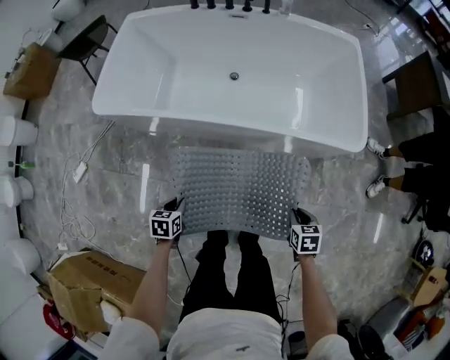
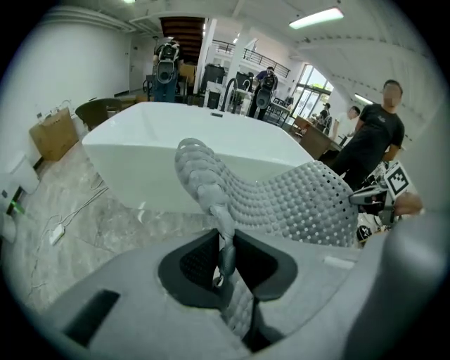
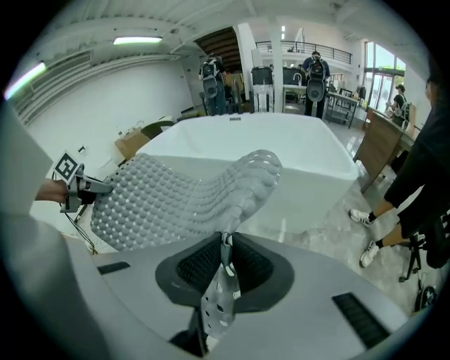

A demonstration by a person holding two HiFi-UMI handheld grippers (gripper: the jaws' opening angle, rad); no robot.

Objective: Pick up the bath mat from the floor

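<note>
Bath mat [image 1: 242,190], one, hangs pinched by left claw [image 2: 224,253] and right claw [image 3: 226,247].

The bath mat [image 1: 239,190] spreads between the left gripper [image 1: 174,206], clamped on its near left corner, and the right gripper [image 1: 296,214], clamped on its near right corner. Just behind the mat stands the bathtub [image 1: 232,70], with taps [image 1: 229,5] along its far rim. On the floor [image 1: 126,151], a cable [image 1: 79,172] lies left of the mat. A cardboard box [image 1: 84,278] sits at the near left, and a paper bag [image 1: 29,70] and chair [image 1: 88,39] at the far left. A bystander's shoes [image 1: 375,187] stand right of the tub.
</note>
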